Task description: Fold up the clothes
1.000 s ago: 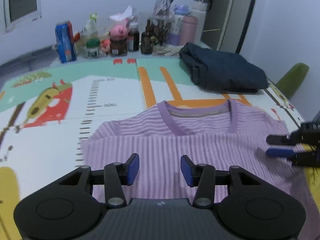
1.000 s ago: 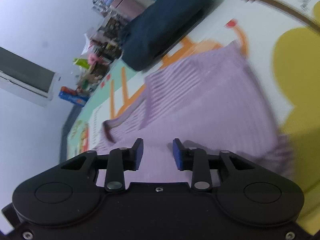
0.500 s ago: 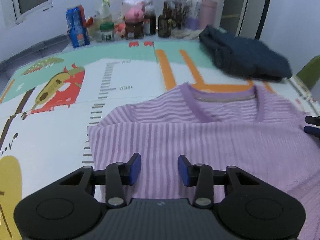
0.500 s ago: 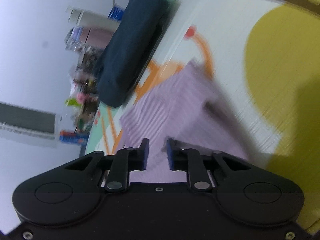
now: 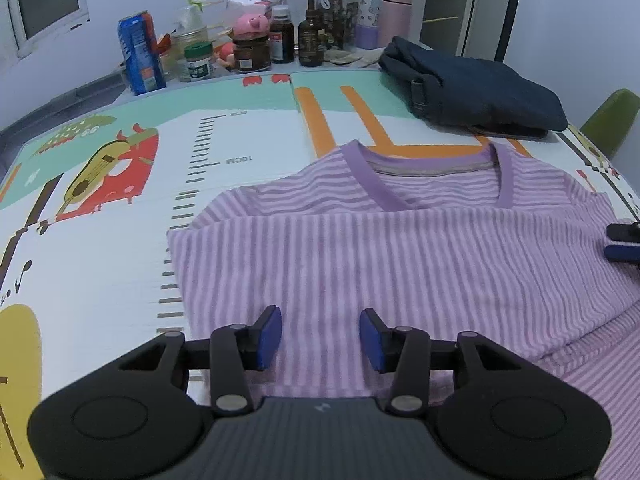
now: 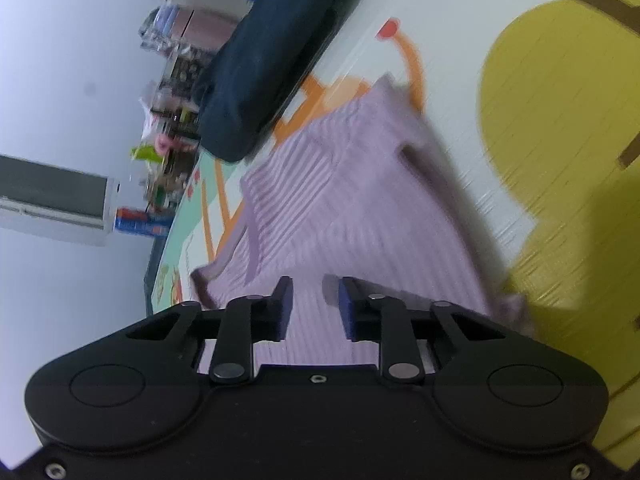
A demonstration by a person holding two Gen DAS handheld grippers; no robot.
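**On the play mat: both grippers poised at the shirt's edges**

On the printed play mat point(image 5: 120, 248) the purple striped shirt point(image 5: 400, 248) lies spread flat, collar away from the left wrist camera, with a fold already running across its chest — the lower part laid up over the upper, it seems. A folded dark garment point(image 5: 480, 92) sits beyond the collar, near the bottles and jars point(image 5: 256, 48) crowded at the table's back, well clear of the working area.

The left gripper point(image 5: 320, 336) hangs over the shirt's near edge, jaws about half apart and opening, nothing pinched between them — placed, I judge, to take that edge for the next fold. The right gripper point(image 6: 314, 304) sits over the shirt's opposite side with a narrow gap, also opening slightly; its view is blurred, so whether a pad brushes the cloth is hard to say, but no fabric appears clamped. Its fingertips point(image 5: 624, 240) show at the far right of the left view, just above the fabric's edge. Working both sides at once would keep the cloth square as it folds.
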